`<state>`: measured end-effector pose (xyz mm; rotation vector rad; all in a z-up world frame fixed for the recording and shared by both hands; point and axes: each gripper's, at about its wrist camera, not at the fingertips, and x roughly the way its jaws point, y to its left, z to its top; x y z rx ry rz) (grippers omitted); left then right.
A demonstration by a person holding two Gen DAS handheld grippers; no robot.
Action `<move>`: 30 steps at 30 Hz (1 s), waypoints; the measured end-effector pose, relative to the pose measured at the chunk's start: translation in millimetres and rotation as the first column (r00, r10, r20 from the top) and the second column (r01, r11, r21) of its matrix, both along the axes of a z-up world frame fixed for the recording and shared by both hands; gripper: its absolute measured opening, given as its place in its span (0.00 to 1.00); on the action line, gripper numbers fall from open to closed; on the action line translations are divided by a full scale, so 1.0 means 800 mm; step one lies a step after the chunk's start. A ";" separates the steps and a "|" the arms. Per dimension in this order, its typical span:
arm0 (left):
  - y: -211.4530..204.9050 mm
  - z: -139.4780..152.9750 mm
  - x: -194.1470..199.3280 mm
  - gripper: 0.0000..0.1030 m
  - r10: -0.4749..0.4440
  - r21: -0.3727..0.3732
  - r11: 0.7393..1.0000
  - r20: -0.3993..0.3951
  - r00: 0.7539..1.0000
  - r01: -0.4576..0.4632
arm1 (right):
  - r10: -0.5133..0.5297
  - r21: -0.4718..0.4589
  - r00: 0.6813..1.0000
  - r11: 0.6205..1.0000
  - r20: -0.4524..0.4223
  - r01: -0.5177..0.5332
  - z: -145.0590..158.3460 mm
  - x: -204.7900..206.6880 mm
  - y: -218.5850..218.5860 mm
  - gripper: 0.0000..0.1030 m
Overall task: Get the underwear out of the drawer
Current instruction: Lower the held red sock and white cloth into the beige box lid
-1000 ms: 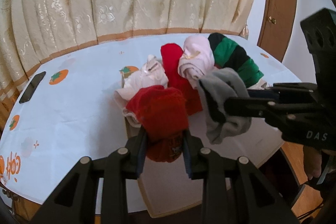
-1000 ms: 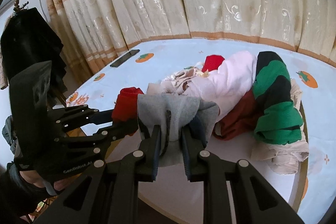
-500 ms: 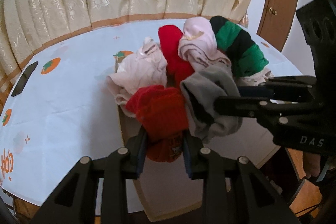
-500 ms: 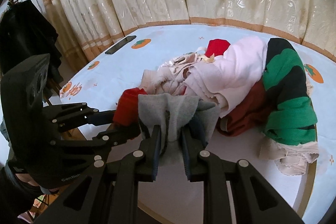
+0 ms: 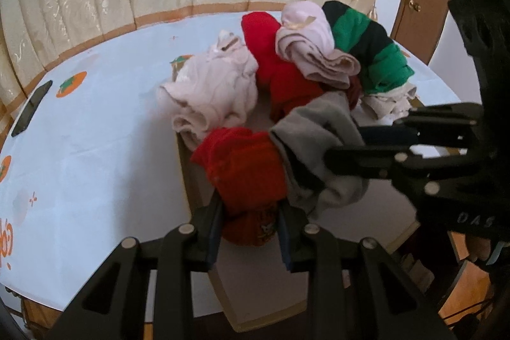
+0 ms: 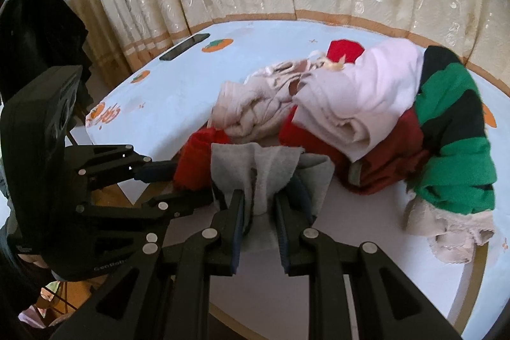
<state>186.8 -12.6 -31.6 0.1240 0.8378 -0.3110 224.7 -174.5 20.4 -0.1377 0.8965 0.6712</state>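
Observation:
My left gripper point(image 5: 250, 222) is shut on a red piece of underwear point(image 5: 245, 168) and holds it above the open wooden drawer point(image 5: 191, 180). My right gripper point(image 6: 259, 209) is shut on a grey piece of underwear point(image 6: 267, 168), right beside the red one point(image 6: 196, 161). In the left wrist view the right gripper point(image 5: 347, 145) comes in from the right with the grey cloth point(image 5: 318, 136). In the right wrist view the left gripper point(image 6: 165, 184) comes in from the left. Both garments touch side by side.
A pile of clothes lies at the drawer's far end: a pale pink bundle point(image 5: 213, 94), red cloth point(image 5: 274, 62), a pink roll point(image 5: 312, 43) and a green-black striped garment point(image 5: 373, 50). A black phone point(image 5: 32, 107) lies on the pale blue tablecloth point(image 5: 95, 148). Cream curtains hang behind.
Both grippers have moved forward toward the clothes pile with their garments. The red and grey pieces have come closer together and now touch.

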 end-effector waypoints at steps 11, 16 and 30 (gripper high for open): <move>-0.004 -0.003 -0.005 0.29 -0.005 0.008 1.000 -0.011 1.000 0.006 | 0.016 -0.040 1.000 0.999 -0.021 -0.017 -0.011 0.001 0.007 0.20; -0.006 -0.004 -0.015 0.30 -0.011 0.027 1.000 0.003 1.000 0.011 | 0.033 -0.040 0.999 0.999 -0.032 -0.034 -0.016 -0.002 0.008 0.20; -0.008 -0.005 -0.027 0.33 -0.014 0.034 0.999 0.015 1.000 0.014 | 0.063 -0.046 0.998 0.997 -0.031 -0.064 -0.018 -0.015 0.007 0.21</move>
